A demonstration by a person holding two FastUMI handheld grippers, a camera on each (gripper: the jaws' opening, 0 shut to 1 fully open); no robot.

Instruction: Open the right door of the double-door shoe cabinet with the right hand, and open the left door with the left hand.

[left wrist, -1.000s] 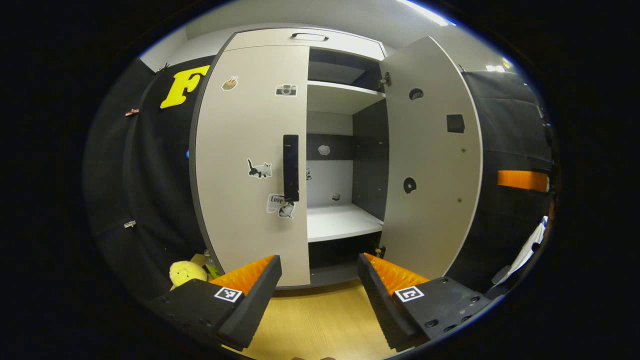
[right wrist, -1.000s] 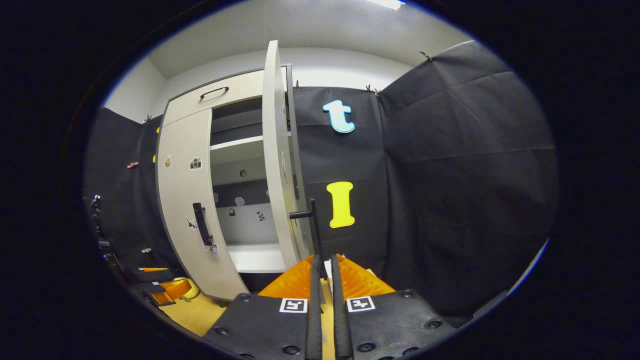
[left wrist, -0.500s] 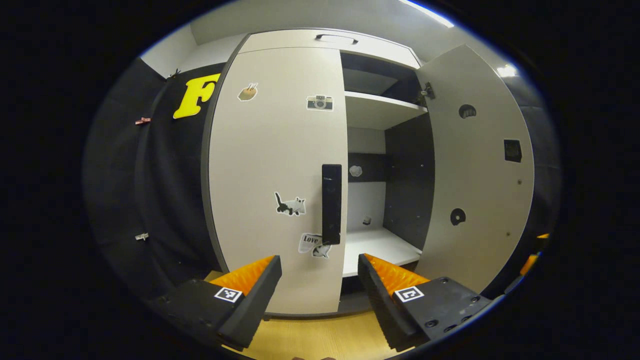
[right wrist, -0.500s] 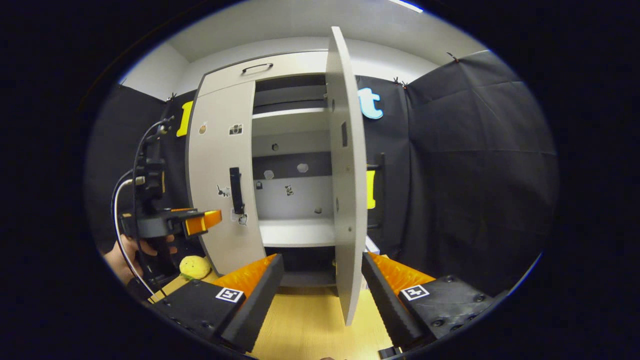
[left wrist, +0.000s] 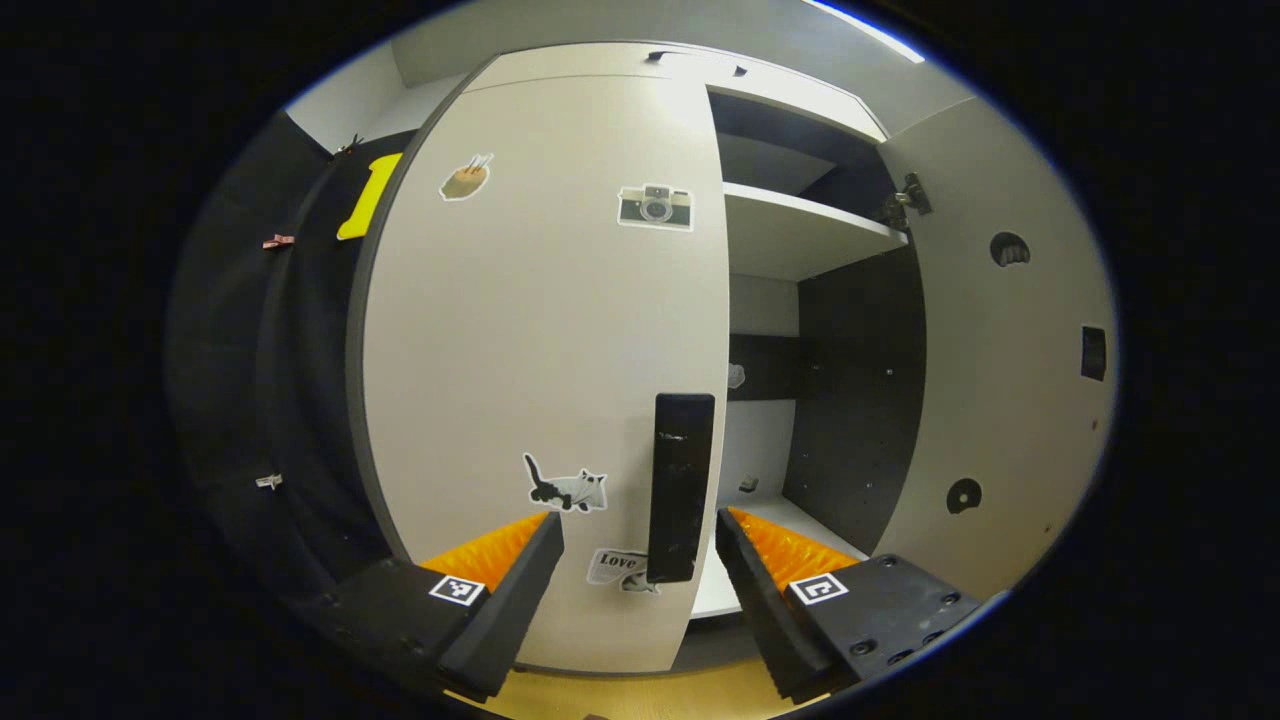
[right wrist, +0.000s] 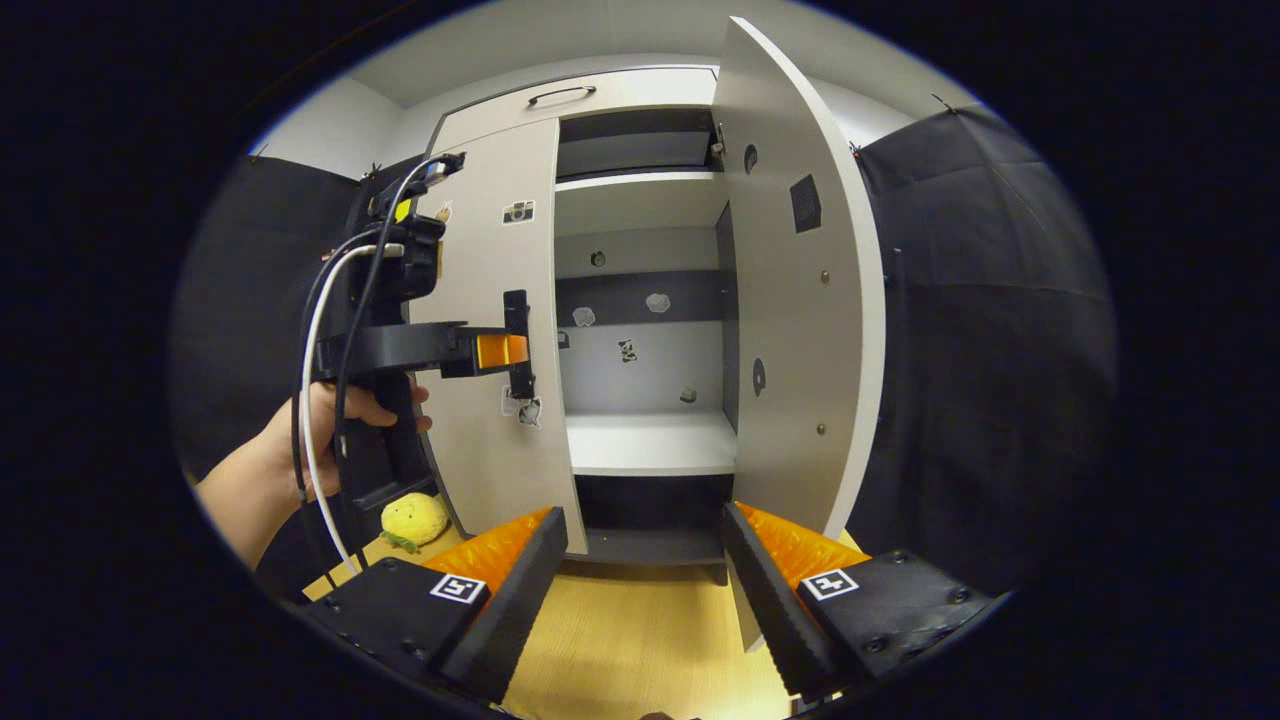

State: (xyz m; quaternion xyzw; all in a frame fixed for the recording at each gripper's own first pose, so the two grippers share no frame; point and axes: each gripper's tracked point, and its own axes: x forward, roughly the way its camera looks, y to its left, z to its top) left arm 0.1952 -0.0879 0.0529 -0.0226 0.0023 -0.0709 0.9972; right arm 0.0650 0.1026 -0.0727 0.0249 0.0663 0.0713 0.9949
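Two doors belong to this shoe cabinet [right wrist: 640, 300], and we count one open and one shut. The right door [right wrist: 800, 300] stands swung wide. A second ago our right tool [right wrist: 645, 565] was closed tight on that door's handle. Now its two fingers are wide apart and hold nothing, so we have let go. To us that means the first half of the job is done.

The left door [left wrist: 545, 330] is still shut. Our left tool [left wrist: 640, 565] has come much closer to it since a moment ago. The black handle [left wrist: 682, 485] on the left door now sits just above the gap between the fingers, near the door's right edge. The fingers are apart and we do not see them touch the handle yet. In the right gripper view, the left tool [right wrist: 500, 350] reaches up beside that same handle [right wrist: 518, 345], with a hand [right wrist: 330, 435] holding it. We think the next step is to close the left tool on the handle and pull.

We count four stickers on the left door: a drink one up high, a camera [left wrist: 655, 206], a cat [left wrist: 567, 487] and a small one low down by the handle. Inside we see two white shelves, one high [right wrist: 640, 188] and one low [right wrist: 650, 443]. One yellow soft toy [right wrist: 415, 520] lies on the wooden floor [right wrist: 640, 640] by the cabinet's left side.
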